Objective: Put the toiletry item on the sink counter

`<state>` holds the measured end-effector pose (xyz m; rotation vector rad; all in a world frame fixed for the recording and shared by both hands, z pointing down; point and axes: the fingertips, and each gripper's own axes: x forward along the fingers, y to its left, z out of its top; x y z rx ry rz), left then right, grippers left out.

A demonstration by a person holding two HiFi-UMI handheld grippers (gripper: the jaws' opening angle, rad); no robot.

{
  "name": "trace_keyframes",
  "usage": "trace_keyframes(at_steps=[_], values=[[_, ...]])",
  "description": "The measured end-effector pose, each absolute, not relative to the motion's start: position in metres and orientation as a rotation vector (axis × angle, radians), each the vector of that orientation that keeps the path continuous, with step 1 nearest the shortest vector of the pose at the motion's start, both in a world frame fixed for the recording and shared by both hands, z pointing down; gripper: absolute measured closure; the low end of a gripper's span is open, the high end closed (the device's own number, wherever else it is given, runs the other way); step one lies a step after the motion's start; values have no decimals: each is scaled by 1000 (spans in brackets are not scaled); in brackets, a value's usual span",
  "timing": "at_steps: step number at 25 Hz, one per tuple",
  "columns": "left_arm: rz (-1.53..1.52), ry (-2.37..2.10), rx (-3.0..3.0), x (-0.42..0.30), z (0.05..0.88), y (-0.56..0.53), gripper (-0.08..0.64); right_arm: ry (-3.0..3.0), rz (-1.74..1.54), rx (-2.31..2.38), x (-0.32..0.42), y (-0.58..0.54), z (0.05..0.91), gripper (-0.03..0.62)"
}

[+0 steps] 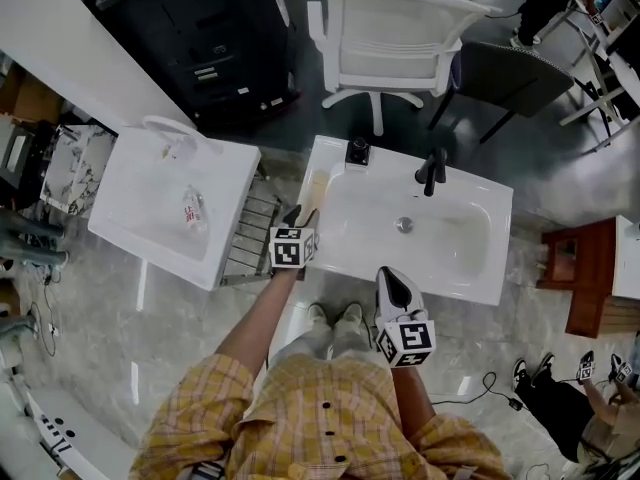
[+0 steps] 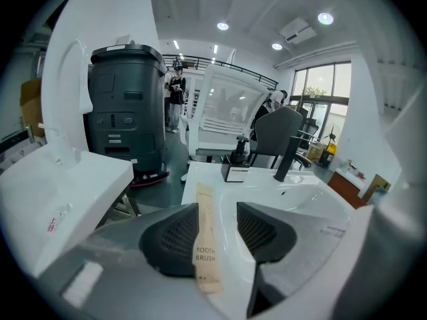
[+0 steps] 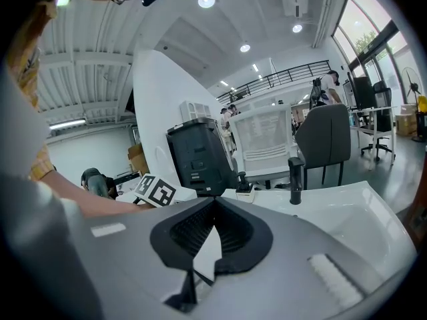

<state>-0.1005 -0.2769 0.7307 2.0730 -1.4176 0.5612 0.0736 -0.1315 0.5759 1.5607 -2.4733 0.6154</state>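
Observation:
A beige paper toothbrush packet [image 2: 205, 245] lies flat on the left rim of the white sink counter [image 1: 480, 278]. In the head view the toothbrush packet [image 1: 317, 186] shows as a pale strip just beyond my left gripper [image 1: 301, 213]. The left gripper [image 2: 217, 209] is open, its jaws standing wide on either side of the packet and not pressing it. My right gripper [image 1: 392, 275] hovers at the counter's near edge. In its own view the right gripper [image 3: 213, 205] is shut, its tips together with nothing between them.
A black faucet [image 1: 432, 171] and a small black box [image 1: 357, 151] stand at the counter's back edge. A second white basin [image 1: 170, 208] sits to the left with a metal rack [image 1: 250, 233] between. A white chair [image 1: 395, 43] and a dark bin [image 1: 200, 38] stand behind.

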Motion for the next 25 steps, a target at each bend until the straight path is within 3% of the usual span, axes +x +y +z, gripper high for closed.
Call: trace_keyframes(at_steps=[15, 25], values=[[395, -1456, 2156, -98, 645, -224, 414, -2528, 489, 1574, 65, -123, 531, 592], [298, -1477, 2273, -96, 584, -179, 538, -2566, 460, 1556, 49, -119, 519, 594]])
